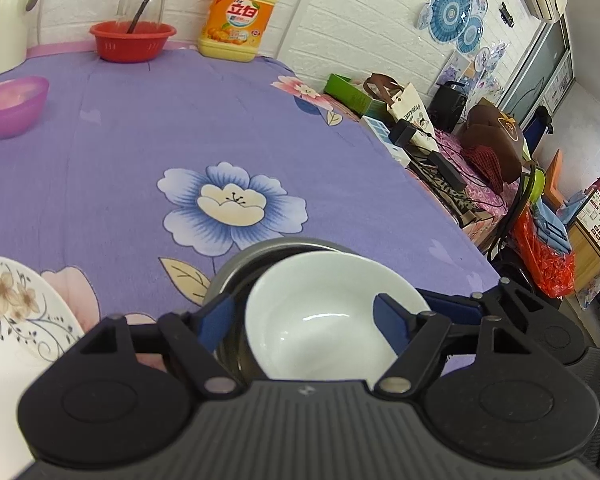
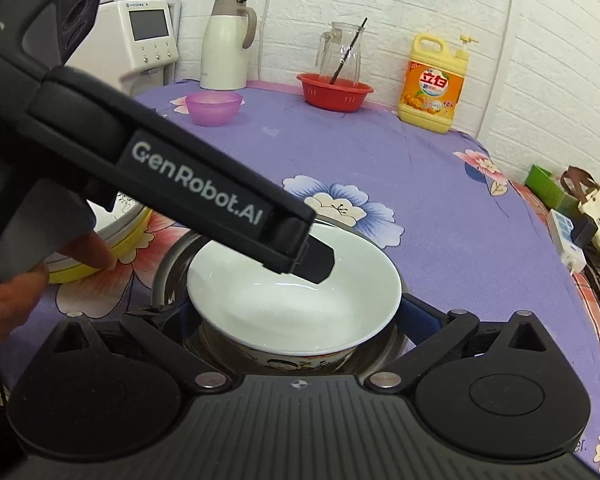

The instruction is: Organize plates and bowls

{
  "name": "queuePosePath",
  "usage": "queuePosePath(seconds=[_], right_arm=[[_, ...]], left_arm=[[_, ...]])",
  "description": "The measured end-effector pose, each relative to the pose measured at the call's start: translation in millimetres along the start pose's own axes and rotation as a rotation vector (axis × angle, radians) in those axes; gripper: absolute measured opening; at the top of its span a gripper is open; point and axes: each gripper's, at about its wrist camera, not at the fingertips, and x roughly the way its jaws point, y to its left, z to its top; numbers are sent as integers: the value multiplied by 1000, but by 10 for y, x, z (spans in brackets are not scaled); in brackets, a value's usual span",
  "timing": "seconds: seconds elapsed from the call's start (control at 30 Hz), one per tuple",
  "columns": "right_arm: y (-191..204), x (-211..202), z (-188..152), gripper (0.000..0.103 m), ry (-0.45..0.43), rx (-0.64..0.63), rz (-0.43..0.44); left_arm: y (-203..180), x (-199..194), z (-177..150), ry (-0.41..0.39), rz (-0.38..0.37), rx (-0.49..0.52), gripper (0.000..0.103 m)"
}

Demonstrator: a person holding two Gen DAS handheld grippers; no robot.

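A white bowl (image 1: 320, 312) (image 2: 292, 300) sits inside a steel bowl (image 1: 236, 264) (image 2: 168, 272) on the purple flowered tablecloth (image 1: 120, 160). My left gripper (image 1: 304, 322) is open and straddles the white bowl's left wall. One blue pad (image 1: 392, 320) is inside the bowl and the other is outside it, neither pressing. In the right wrist view the left gripper's fingertip (image 2: 320, 264) hangs inside the white bowl. My right gripper (image 2: 294, 314) has its jaws wide on either side of the near part of the two bowls. Whether its pads touch them is hidden.
A floral plate (image 1: 12, 312) lies at the left, on a yellow-rimmed stack (image 2: 76, 272) by a person's fingers (image 2: 88, 252). At the back are a purple bowl (image 2: 214, 108), red basket (image 2: 334, 90), glass jug (image 2: 340, 52), kettle (image 2: 226, 44) and detergent bottle (image 2: 434, 84). The table's edge (image 1: 440, 220) runs along the right.
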Motion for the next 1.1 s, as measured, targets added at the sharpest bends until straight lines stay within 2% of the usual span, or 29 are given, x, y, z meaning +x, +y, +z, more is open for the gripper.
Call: queuePosePath(seconds=[0.17, 0.37, 0.5, 0.57, 0.7, 0.9, 1.0, 1.1], right_arm=[[9, -42, -57, 103, -19, -30, -21], [-32, 13, -25, 103, -17, -8, -15], [-16, -132, -43, 103, -104, 25, 4], [-11, -69, -49, 103, -78, 6, -4], [-24, -105, -40, 103, -82, 16, -5], [44, -401, -29, 103, -154, -11, -36], [-46, -571, -14, 103, -199, 59, -18], [-247, -647, -27, 103, -246, 156, -54]], left_arm=[[15, 29, 18, -4, -9, -21, 77], [23, -14, 17, -14, -1, -21, 77], [64, -46, 46, -24, -5, -40, 79], [61, -53, 72, -29, 0, -41, 79], [75, -86, 80, -50, 25, -32, 79], [186, -65, 114, -53, 42, -67, 80], [204, -85, 116, -58, 35, -71, 80], [205, -89, 117, -59, 37, -69, 81]])
